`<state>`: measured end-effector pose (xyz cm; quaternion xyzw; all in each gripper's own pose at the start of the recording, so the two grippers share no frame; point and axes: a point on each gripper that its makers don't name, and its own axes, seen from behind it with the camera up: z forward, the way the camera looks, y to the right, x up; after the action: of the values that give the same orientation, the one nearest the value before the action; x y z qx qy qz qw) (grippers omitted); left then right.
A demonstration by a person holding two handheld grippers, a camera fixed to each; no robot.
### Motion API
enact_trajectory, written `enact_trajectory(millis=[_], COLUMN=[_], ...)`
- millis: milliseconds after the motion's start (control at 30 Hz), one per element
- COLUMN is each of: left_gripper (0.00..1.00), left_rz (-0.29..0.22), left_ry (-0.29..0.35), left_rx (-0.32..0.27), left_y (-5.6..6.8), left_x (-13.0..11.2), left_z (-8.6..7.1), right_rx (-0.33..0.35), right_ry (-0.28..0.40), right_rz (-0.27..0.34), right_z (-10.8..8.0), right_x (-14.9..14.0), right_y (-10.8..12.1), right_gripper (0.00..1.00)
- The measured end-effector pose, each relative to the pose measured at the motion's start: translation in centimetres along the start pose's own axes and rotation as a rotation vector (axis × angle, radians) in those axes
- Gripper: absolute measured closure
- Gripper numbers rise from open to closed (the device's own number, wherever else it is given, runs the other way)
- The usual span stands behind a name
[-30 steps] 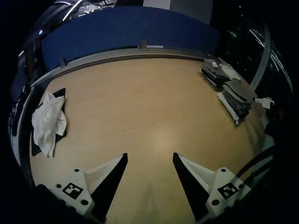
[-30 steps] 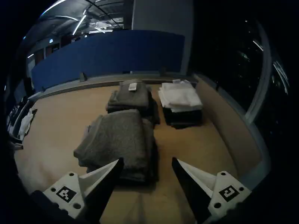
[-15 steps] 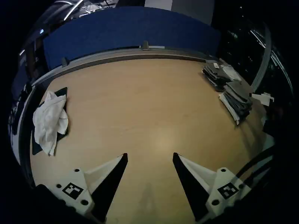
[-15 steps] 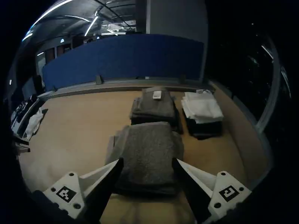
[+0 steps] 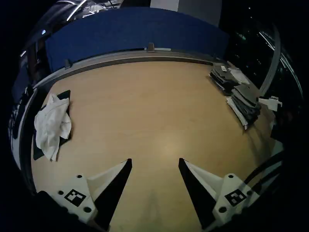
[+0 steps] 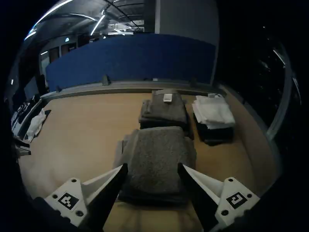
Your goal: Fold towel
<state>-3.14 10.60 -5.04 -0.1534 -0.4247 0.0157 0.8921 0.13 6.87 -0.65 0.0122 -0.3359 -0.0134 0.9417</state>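
Observation:
A crumpled white towel (image 5: 51,124) lies on a dark cloth at the table's left edge, well left of my left gripper (image 5: 154,164), which stands open over bare wood. In the right gripper view the same white towel (image 6: 35,124) shows small at the far left. A stack of folded grey towels (image 6: 160,162) sits directly in front of my right gripper (image 6: 152,170), whose open fingers flank its near end without pressing it. Behind it sit a second grey stack (image 6: 165,112) and a white-on-dark stack (image 6: 213,118). The folded stacks (image 5: 239,94) lie at the right in the left gripper view.
A blue partition (image 5: 131,33) with a grey rail runs along the back of the wooden table (image 5: 154,104). The other gripper's white finger (image 5: 270,102) shows at the right edge by the stacks. A dark glass wall (image 6: 270,89) borders the table's right side.
The right gripper's view has swung left and centred on the near grey stack, which now lies between its fingers. The left gripper has barely shifted.

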Motion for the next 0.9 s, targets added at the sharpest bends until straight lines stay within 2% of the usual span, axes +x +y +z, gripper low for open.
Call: enact_trajectory(millis=[300,467,667,900], left_gripper=[0.10,0.11,0.10,0.10], left_rz=[-0.001,0.000,-0.001,-0.001], left_ry=[-0.003,-0.003,0.000,-0.001], left_rx=[0.004,0.006,0.007,0.005], left_y=[-0.3,-0.3,-0.3,-0.2], left_x=[-0.2,-0.2,0.0,0.0], left_z=[0.0,0.0,0.0,0.0], right_rx=[0.012,0.014,0.015,0.003], right_ry=[-0.073,-0.093,-0.085,-0.030], right_rz=[-0.012,-0.025,-0.019,-0.015], right_z=[1.4,1.8,1.6,0.7], right_x=[-4.1,-5.4,-4.9,-1.8], right_y=[-0.5,-0.5,-0.5,-0.3], right_gripper=[0.00,0.00,0.00,0.00])
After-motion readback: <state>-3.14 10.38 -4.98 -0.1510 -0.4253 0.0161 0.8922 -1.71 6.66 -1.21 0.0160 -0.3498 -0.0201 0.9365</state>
